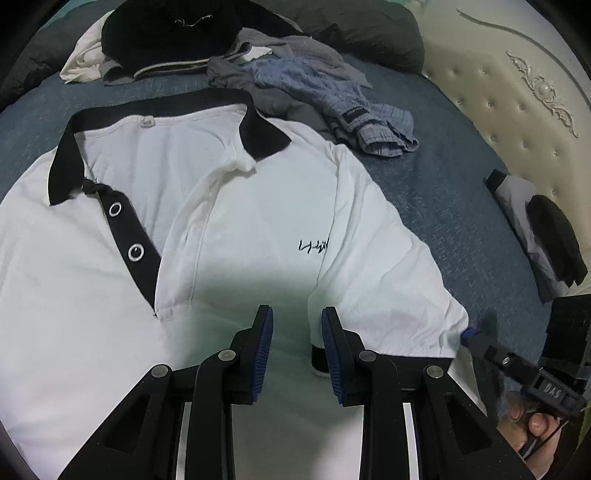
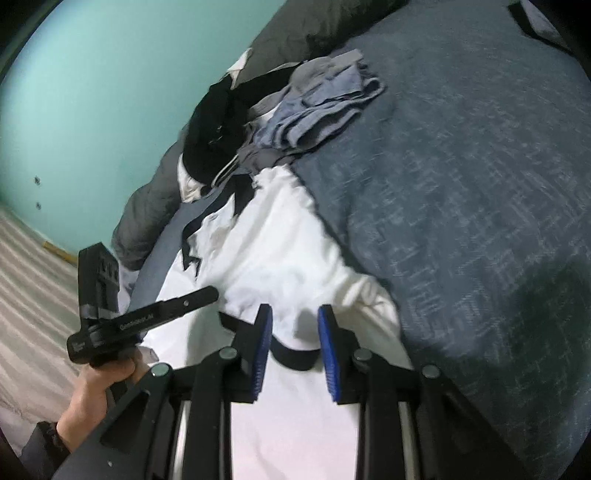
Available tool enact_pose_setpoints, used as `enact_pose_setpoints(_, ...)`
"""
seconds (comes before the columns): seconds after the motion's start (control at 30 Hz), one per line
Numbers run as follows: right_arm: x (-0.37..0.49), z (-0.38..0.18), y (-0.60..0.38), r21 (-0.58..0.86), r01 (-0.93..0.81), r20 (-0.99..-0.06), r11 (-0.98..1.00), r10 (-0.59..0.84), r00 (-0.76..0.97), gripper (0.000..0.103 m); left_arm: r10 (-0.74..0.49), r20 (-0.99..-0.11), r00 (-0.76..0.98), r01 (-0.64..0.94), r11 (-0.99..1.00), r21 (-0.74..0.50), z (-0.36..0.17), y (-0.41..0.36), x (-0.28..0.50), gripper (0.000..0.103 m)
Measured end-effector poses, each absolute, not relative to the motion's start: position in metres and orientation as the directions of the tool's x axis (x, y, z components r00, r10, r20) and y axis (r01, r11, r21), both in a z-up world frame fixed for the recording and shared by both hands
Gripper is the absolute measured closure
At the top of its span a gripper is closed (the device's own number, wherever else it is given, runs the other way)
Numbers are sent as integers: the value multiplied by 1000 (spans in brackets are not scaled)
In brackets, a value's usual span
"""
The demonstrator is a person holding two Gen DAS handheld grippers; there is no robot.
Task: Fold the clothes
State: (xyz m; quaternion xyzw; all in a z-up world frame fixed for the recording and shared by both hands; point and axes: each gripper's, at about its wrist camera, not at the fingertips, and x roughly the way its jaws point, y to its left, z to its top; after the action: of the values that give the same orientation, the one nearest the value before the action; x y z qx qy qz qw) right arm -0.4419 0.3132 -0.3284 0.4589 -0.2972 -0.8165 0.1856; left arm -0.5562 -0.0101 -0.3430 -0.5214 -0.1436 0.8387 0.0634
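A white polo shirt (image 1: 240, 206) with a black collar (image 1: 66, 162) and black button placket lies face up on the blue bedspread (image 1: 461, 206). My left gripper (image 1: 297, 317) is open and empty, hovering over the shirt's chest near the sleeve seam. The right gripper's tip (image 1: 467, 334) shows in the left wrist view touching the sleeve's hem corner. In the right wrist view my right gripper (image 2: 294, 315) is open over the white shirt (image 2: 280, 251), with the sleeve's black cuff band (image 2: 295, 356) between its fingers. The left gripper (image 2: 147, 317) shows at the left.
A pile of unfolded clothes, black (image 1: 170, 29), grey and blue checked (image 1: 332, 99), lies at the far side of the bed. Folded dark garments (image 1: 543, 232) sit by the cream tufted headboard (image 1: 517, 92). A teal wall (image 2: 92, 110) and striped floor lie left of the bed.
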Motion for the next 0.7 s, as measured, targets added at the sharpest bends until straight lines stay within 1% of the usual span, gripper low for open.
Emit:
enact_pose_setpoints(0.17,-441,-326,311,649,32,-647,-760,-574,-502,78,262,-834,-486,83,-936,-342,-336,-25,-537,73)
enact_pose_setpoints(0.3,-441,-324,309,644,33,-653,-764,-572,-497,78,250,-821,-512,117,-927,-355,-325,-47,-503,73)
enact_pose_setpoints(0.4,-439,-315,318,656,19,-639,-754,-569,-517,78,220,-821,-527,156,-925,-348,-319,-71,-471,72)
enact_pose_setpoints(0.53,-437,-305,320,665,27,-618,-746,-570,-542,78,157,-820,-550,266,-898,-350,-311,-123,-424,68)
enact_pose_setpoints(0.7,-437,-307,314,673,28,-616,-739,-581,-532,78,63,-830,-555,417,-842,-342,-309,-192,-370,67)
